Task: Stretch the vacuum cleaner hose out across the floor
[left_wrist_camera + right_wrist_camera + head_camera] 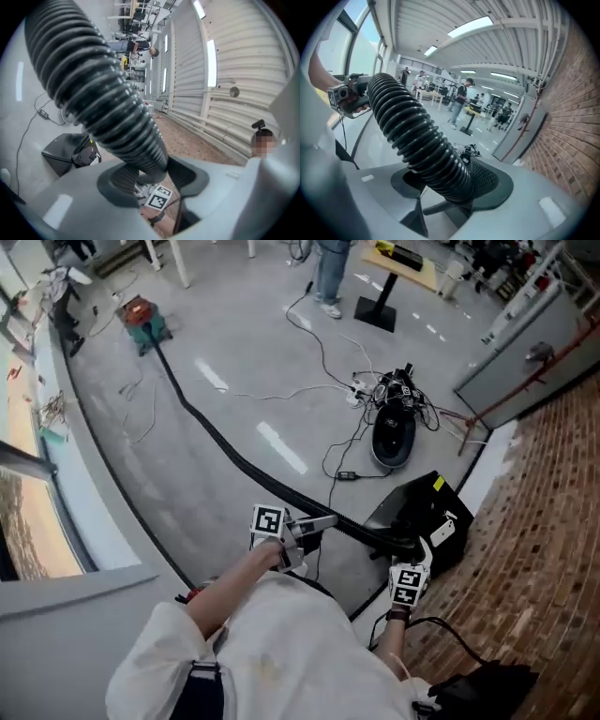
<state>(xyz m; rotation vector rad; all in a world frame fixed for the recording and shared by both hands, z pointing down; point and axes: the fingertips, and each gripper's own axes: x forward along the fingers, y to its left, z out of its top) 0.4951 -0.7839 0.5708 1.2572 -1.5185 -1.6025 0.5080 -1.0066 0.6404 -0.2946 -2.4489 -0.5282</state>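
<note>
Head view: grey floor (253,343) fills most of the frame; brick wall (553,521) at 3 o'clock; vacuum cleaner hose (202,423) runs as one long black line across the floor, from the red-and-green vacuum cleaner (145,322) at 11 o'clock down toward 6 o'clock; near end held by both grippers; black case (422,512) at 4 o'clock, just beside that near end; left gripper (317,524) at 6 o'clock, jaws clenched on the ribbed hose; right gripper (412,551) at 5 o'clock, nearer the hose end, jaws also clamped on the hose, pads against the ribs either side.
</note>
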